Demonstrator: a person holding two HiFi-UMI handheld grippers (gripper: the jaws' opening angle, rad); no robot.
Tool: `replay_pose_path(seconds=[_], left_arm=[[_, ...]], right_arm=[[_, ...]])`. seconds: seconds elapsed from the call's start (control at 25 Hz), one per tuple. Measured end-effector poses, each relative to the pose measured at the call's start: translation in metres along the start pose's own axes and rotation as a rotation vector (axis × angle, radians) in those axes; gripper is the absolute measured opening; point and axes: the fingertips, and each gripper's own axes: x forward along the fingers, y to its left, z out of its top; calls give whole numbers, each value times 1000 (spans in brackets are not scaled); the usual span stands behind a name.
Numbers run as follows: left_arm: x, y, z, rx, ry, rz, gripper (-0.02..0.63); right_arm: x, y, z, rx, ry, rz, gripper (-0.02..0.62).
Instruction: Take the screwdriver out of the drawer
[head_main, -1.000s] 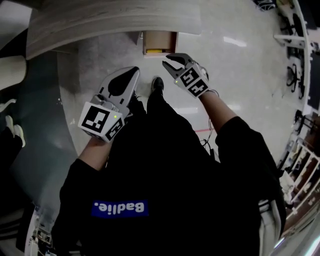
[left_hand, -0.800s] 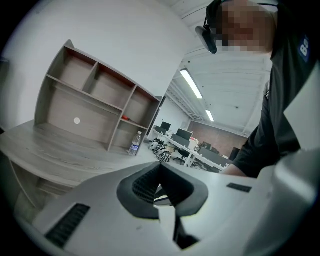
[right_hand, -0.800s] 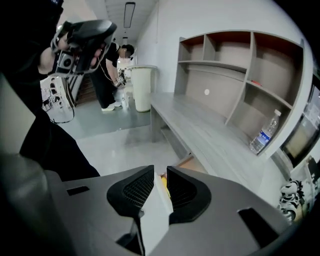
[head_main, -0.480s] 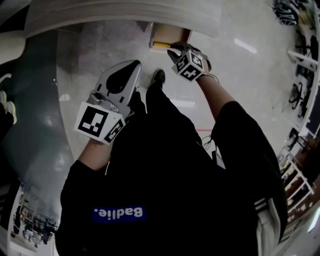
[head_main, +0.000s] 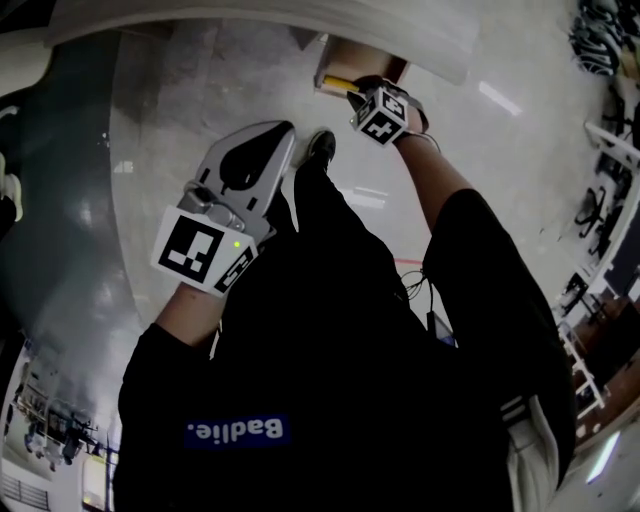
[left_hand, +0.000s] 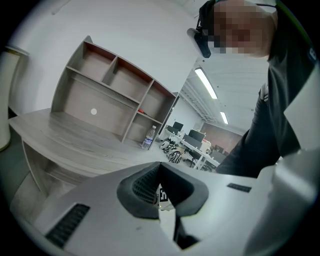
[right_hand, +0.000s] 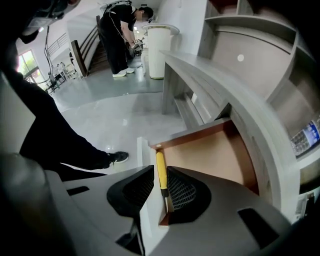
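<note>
A: Where is the screwdriver (right_hand: 160, 172)?

B: In the open drawer (right_hand: 210, 157), lying flat along its front wall with the yellow handle pointing away from me. The rest of the drawer's bottom is bare wood.

A: And your right gripper (right_hand: 160, 169)?

B: Down at the drawer's front edge, with the jaws a little apart and the handle between them. A sliver of the drawer's pale front shows between one pad and the handle, so I don't have it pinched. The metal shaft runs back between the pads towards me.

A: What about the left one?

B: My left gripper (left_hand: 160, 167) has its jaws together and nothing in them. It's held up by my leg, well apart from the drawer. The drawer sits under the curved grey desk (right_hand: 215, 80), and my shoe (head_main: 320, 145) is on the glossy floor (head_main: 170, 130) near it.
</note>
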Motion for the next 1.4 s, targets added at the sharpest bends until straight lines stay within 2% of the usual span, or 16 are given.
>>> replay_pose_path(seconds=[0.48, 0.8, 1.12, 1.4], left_arm=[[-2, 21, -22, -55, 15, 54, -3], [-13, 30, -38, -95, 25, 81, -3], [-16, 40, -39, -111, 23, 99, -3], [-17, 42, -47, -129, 30, 95, -3]], right_arm=[[48, -5, -12, -114, 71, 65, 100], [72, -7, -22, -88, 115, 106, 97], [84, -6, -27, -114, 155, 159, 67], [91, -2, -35, -94, 175, 243, 60]])
